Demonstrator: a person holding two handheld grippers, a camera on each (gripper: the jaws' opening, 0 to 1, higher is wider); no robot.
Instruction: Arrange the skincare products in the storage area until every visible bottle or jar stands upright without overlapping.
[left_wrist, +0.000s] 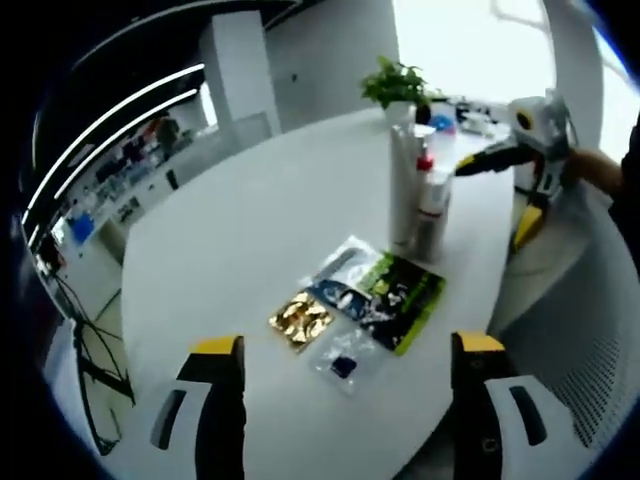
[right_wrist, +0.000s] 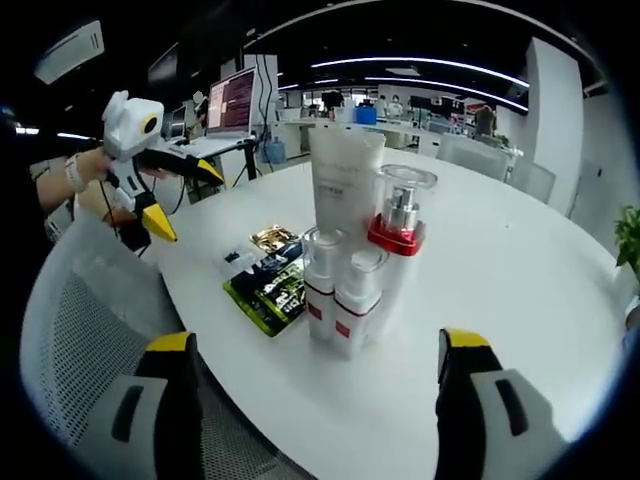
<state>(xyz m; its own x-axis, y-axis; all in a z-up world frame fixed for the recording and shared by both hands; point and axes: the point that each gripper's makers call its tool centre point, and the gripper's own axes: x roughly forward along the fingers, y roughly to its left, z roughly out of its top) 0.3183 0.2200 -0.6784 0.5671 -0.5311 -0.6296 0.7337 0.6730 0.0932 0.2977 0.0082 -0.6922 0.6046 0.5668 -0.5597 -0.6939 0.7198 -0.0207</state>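
Count of skincare items on the round white surface (right_wrist: 520, 260): four in one tight cluster.
- One tall white tube (right_wrist: 345, 175), standing on its cap, long axis vertical, at the far side of the cluster in the right gripper view.
- One clear pump bottle (right_wrist: 400, 225) with a red collar and clear cap, upright, just right of the tube.
- Two small white bottles (right_wrist: 340, 300) with clear caps and red bands low on the body, upright, touching each other at the near side of the cluster.

All four stand upright; none lies down. In the left gripper view the same cluster (left_wrist: 420, 190) stands past the sachets, toward the far right of the surface, near a potted plant (left_wrist: 400, 85).

Flat sachets (left_wrist: 355, 310) lie on the surface beside the cluster: one gold, one green-and-black, one dark blue, at least two clear. Exact total hard to tell.

Left gripper (left_wrist: 340, 400): jaws spread wide, holding nothing, above the near edge of the surface. It also appears far left in the right gripper view.
Right gripper (right_wrist: 310, 400): jaws spread wide, holding nothing, near the cluster. In the left gripper view it is held beside a white mesh chair (left_wrist: 590, 340).
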